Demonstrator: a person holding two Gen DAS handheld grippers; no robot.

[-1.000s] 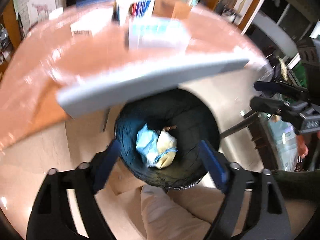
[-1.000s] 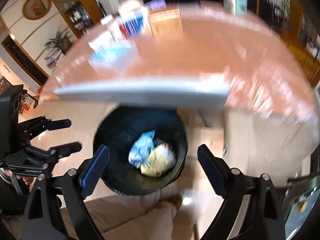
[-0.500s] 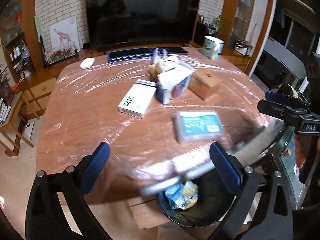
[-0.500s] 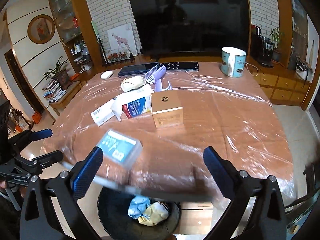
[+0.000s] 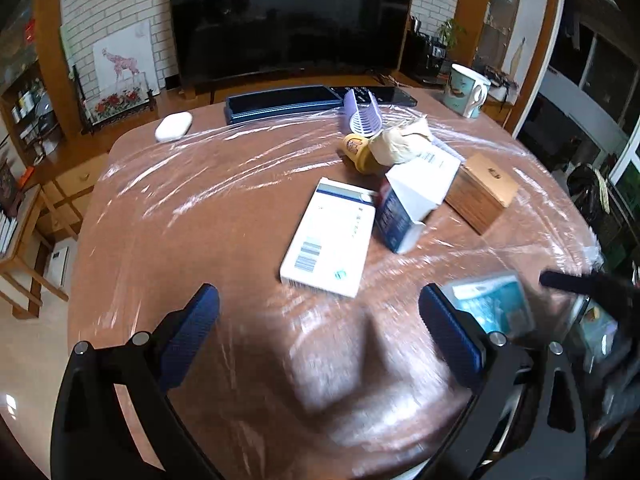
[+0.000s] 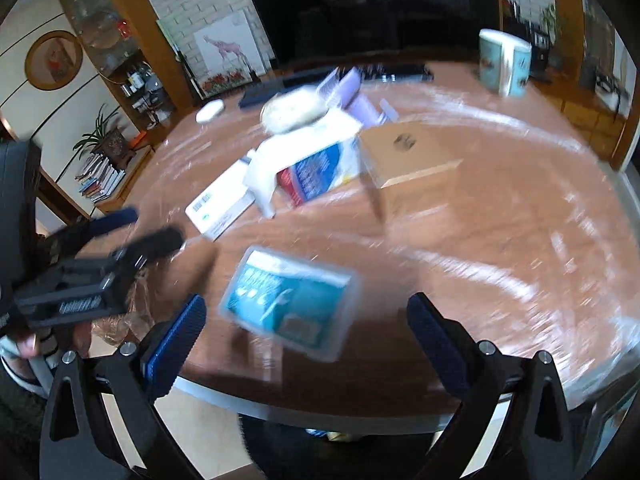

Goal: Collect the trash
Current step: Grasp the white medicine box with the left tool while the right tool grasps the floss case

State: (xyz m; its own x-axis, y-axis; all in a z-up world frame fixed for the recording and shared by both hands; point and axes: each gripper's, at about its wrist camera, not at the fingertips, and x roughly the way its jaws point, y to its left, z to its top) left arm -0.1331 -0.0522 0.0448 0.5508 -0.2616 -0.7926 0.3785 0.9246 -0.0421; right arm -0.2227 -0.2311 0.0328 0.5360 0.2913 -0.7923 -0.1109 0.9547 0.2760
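Note:
Trash lies on a brown table wrapped in clear film: a flat white box, an opened blue-and-white carton, a crumpled paper ball and a teal packet in a clear case. My left gripper hovers open over the near table, just short of the white box, with nothing between its fingers. My right gripper is open too, empty, with the teal packet just ahead of it. Each gripper shows in the other's view, the left gripper and the right gripper.
A brown cardboard box, a purple comb, a yellow item, a mug, a white mouse and a dark keyboard also sit on the table. A television stands behind it. Below the table's near edge is something dark.
Both views swung from looking down into a black bin with crumpled trash up onto the tabletop. Both grippers moved forward over the table, and their jaws spread a little wider.

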